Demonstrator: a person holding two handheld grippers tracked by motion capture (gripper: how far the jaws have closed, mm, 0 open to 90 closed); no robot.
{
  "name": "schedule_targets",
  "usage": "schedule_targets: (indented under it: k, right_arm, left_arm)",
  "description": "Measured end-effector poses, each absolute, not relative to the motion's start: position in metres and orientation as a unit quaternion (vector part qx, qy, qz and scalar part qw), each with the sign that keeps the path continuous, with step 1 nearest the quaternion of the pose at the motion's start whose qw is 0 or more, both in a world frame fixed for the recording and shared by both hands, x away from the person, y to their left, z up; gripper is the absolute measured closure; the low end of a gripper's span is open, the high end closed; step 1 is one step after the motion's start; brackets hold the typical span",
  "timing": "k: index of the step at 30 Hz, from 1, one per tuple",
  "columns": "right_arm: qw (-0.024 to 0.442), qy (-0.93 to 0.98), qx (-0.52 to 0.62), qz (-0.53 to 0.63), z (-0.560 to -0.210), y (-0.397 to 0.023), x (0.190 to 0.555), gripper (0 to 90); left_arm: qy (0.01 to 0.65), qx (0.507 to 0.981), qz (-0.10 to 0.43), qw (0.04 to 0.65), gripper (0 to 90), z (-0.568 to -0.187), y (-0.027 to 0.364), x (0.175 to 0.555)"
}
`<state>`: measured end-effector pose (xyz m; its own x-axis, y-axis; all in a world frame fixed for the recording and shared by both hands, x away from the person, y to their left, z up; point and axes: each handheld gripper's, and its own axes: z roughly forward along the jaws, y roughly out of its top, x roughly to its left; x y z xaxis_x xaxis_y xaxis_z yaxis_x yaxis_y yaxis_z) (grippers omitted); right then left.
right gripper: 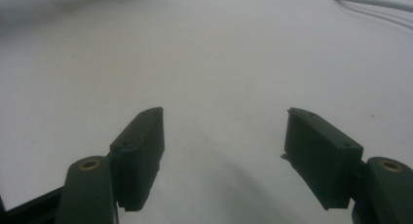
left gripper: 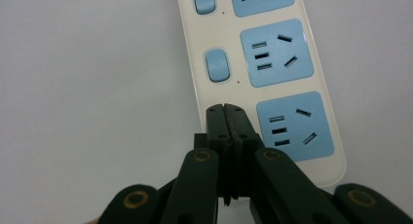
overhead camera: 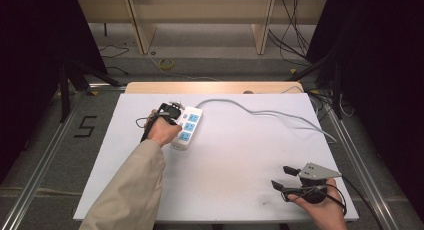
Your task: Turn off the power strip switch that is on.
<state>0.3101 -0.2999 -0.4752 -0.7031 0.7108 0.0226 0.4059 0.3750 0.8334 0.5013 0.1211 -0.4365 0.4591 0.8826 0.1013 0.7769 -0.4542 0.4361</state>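
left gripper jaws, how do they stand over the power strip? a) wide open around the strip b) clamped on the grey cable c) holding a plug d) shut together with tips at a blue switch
d: in the left gripper view the left gripper has its jaws pressed together, tips at the edge of the power strip just below a blue rocker switch.

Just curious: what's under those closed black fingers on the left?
The left gripper has its fingers shut over the power strip, beside its blue sockets. Likely a blue switch there, but it's covered.
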Motion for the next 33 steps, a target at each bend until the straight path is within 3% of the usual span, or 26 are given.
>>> schedule_targets:
  k: [33]
  right_arm:
    - [0.172, 0.812, 0.343, 0.44, -0.4759, -0.2996, 0.3102, 31.7]
  left_arm:
    - [0.489, 0.838, 0.176, 0.165, 89.8, -0.4412, 0.1131, 0.4977]
